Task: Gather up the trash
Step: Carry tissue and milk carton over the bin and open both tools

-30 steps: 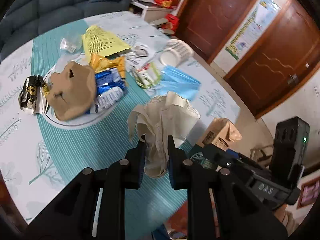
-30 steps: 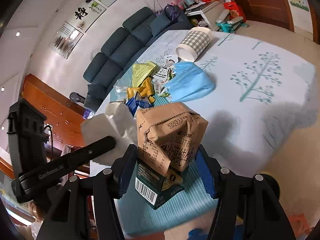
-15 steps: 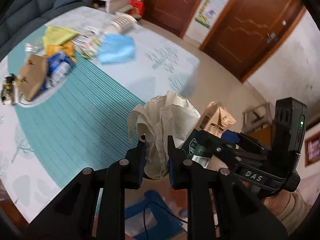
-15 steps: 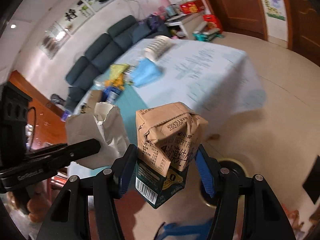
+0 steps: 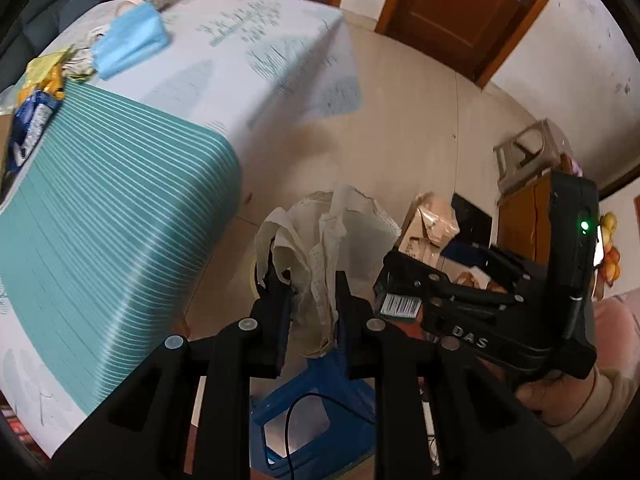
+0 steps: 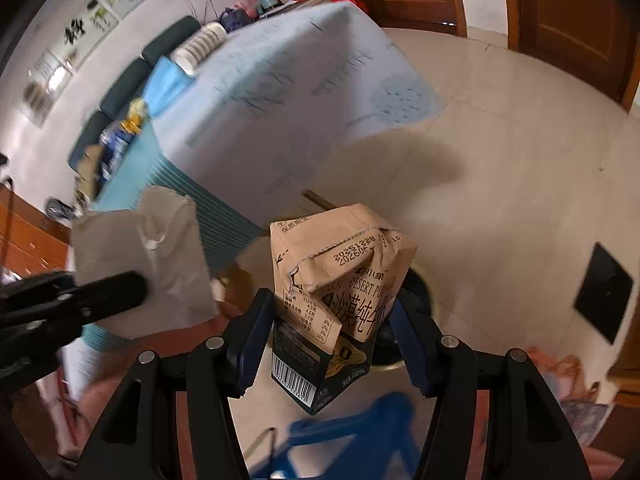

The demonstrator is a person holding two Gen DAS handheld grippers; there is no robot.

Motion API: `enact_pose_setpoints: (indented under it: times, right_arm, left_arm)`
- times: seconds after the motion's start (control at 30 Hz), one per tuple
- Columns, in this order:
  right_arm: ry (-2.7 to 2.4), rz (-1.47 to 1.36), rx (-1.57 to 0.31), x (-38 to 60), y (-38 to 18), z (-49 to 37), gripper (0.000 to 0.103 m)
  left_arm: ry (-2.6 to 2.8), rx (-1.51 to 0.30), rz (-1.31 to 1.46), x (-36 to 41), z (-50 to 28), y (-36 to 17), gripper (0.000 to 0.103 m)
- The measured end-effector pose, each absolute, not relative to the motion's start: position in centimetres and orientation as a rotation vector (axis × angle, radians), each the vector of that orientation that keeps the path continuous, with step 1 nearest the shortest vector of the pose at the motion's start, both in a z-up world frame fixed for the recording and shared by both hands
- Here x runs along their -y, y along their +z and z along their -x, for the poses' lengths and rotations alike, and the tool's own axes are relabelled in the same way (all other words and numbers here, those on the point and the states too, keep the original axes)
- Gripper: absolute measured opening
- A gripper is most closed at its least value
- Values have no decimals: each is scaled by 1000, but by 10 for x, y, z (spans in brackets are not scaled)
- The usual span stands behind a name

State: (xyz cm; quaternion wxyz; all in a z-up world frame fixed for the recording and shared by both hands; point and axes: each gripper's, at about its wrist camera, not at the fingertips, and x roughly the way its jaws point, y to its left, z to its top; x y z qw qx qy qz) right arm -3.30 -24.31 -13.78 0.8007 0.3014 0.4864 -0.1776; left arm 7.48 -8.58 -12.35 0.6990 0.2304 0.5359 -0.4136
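Both hands have swung off the table and now tilt down over the floor. The left gripper stays clenched on the crumpled cream paper wad; the right gripper still grasps the crushed tan-and-green milk carton. Beyond the carton sits a dark round bin, probably the drop point. Farther off, the blue face mask and wrappers remain near the table's far edge, smaller than before.
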Motion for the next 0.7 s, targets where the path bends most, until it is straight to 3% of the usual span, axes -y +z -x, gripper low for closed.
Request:
enact_pose_setpoints:
  times: [0.7]
  right_arm:
    - [-462,-779,-1154,300,-258,14,59]
  left_arm:
    - [-742,-1325,-629,122,-58,-263,17]
